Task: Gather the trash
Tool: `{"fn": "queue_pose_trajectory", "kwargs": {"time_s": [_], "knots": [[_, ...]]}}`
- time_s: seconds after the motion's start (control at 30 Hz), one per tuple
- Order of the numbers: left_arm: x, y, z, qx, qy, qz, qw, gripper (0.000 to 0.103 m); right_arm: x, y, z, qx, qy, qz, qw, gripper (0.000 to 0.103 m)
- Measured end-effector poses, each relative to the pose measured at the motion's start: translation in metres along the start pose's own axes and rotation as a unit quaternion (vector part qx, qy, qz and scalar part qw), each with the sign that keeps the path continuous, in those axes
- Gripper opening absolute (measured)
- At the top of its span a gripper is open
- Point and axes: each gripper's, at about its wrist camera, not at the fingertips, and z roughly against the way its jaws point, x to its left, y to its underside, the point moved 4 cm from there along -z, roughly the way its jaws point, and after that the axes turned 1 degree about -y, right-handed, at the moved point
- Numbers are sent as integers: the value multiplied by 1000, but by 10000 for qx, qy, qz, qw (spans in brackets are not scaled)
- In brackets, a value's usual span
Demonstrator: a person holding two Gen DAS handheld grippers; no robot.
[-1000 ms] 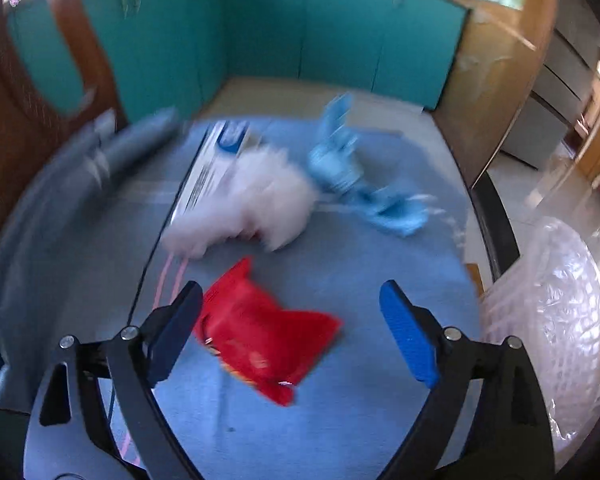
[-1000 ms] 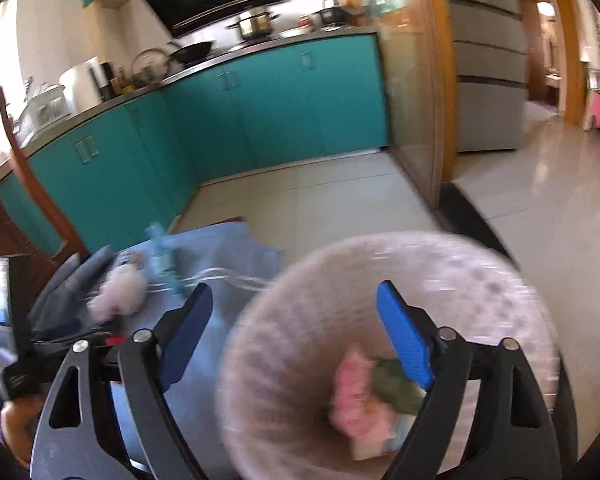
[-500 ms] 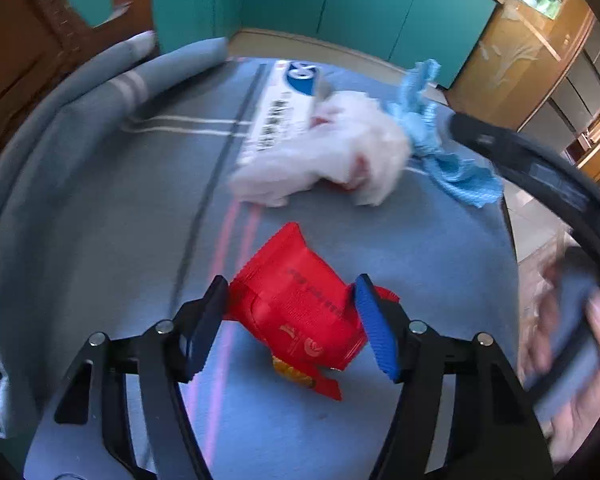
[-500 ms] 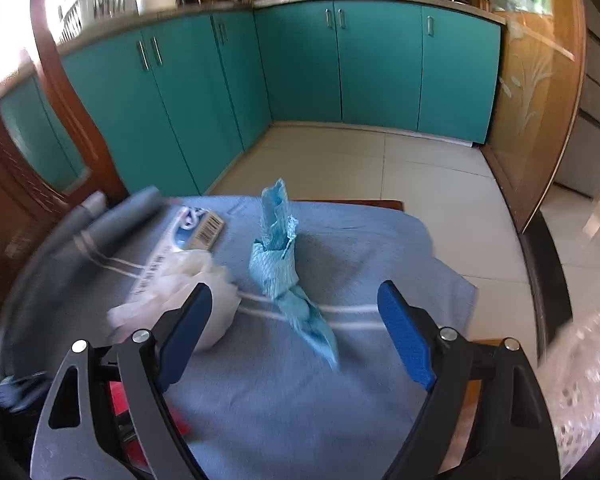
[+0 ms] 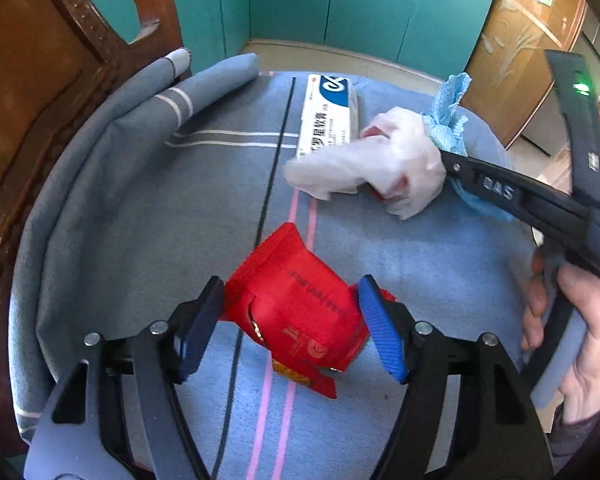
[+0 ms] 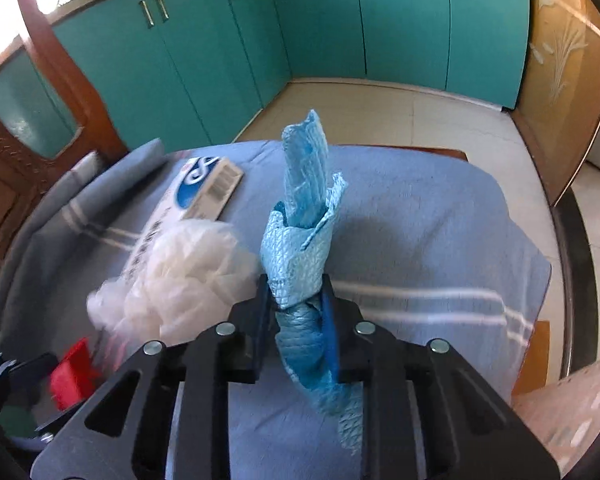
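My left claw (image 5: 290, 322) has its jaws set on either side of the red wrapper (image 5: 300, 312), pads touching its crumpled sides; the jaws are easing apart slightly, so I judge this grip unsettled. My right claw (image 6: 296, 308) is closing narrow on the twisted blue paper towel (image 6: 302, 240), which stands upright between the pads above the blue cloth (image 6: 420, 240) covering the worktop. A white crumpled plastic bag (image 6: 184, 276) lies just beside the towel, partly over a white and blue carton (image 6: 204, 188). The edge of a pale mesh basket (image 6: 572, 404) shows at the lower right of the right wrist view, which I take to be the bin.

To do this step well, I should finish both squeezes before lifting, and check the red wrapper does not slip from the pads. The right claw must take the towel alone, clear of the bag. Lift straight, then carry toward the basket.
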Motion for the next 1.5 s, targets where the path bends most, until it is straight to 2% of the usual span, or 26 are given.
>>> {"fn": "queue_pose_trajectory", "kwargs": {"time_s": [0.17, 0.3, 0.33, 0.43, 0.47, 0.57, 0.67, 0.8, 0.97, 1.5], "knots": [[-1, 0, 2, 27, 84, 181, 9998, 70, 3, 21, 36, 43, -150, -22, 9999, 24], [2, 3, 8, 31, 294, 400, 9988, 72, 1, 38, 66, 320, -484, 161, 9982, 25], [2, 3, 10, 15, 312, 415, 9986, 72, -1, 43, 76, 288, -473, 240, 9982, 30], [2, 4, 14, -53, 298, 450, 9985, 78, -13, 49, 90, 111, -439, 144, 9989, 66], [2, 4, 16, -73, 286, 476, 9984, 79, -19, 50, 95, 63, -415, 49, 9991, 69], [1, 4, 16, -74, 237, 548, 9982, 80, -28, 53, 99, 14, -320, -37, 9995, 69], [-1, 4, 15, -98, 34, 499, 9987, 84, -30, 52, 98, 12, -87, 23, 10000, 69], [-4, 5, 7, 0, -73, 324, 9994, 91, -20, 57, 88, 91, 191, 334, 9992, 69], [-5, 9, 1, 58, -328, 170, 9993, 91, -3, 62, 70, 142, 569, 787, 9952, 69], [-10, 12, 0, 79, -477, -25, 9988, 96, 3, 61, 51, 270, 722, 797, 9938, 69]]}}
